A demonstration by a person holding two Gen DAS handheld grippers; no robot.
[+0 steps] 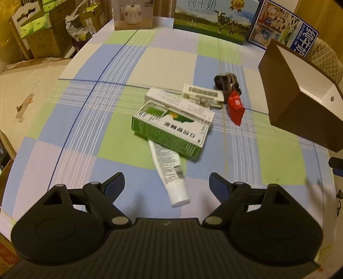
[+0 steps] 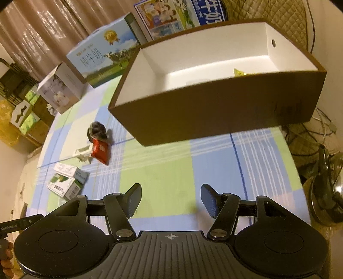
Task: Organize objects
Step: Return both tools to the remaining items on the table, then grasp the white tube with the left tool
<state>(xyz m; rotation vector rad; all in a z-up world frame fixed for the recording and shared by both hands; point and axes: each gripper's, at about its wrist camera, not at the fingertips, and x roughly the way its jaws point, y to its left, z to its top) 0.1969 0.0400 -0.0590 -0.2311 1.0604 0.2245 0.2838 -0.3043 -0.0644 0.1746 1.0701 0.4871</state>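
A white tube [image 1: 171,173] lies on the checked tablecloth with its cap end between the tips of my open left gripper [image 1: 167,184], untouched. Its far end is tucked under a green-and-white carton [image 1: 169,131] [image 2: 64,186], which leans on a white carton [image 1: 182,103] [image 2: 70,171]. Behind them lie a white plastic clip [image 1: 203,94] [image 2: 82,153], a red packet [image 1: 235,107] [image 2: 99,151] and a dark hair scrunchie [image 1: 227,82] [image 2: 96,129]. A brown box [image 1: 300,103] [image 2: 214,115] with a white inside stands to the right, holding something yellow [image 2: 239,72]. My right gripper [image 2: 171,199] hangs open over bare cloth.
Milk cartons [image 1: 212,19] [image 2: 103,58], an appliance box [image 1: 133,15] [image 2: 62,90] and a blue printed carton [image 1: 283,25] line the table's far edge. Cardboard boxes [image 1: 42,40] are stacked off to the left. Cables and a fan [image 2: 325,193] sit beyond the right edge.
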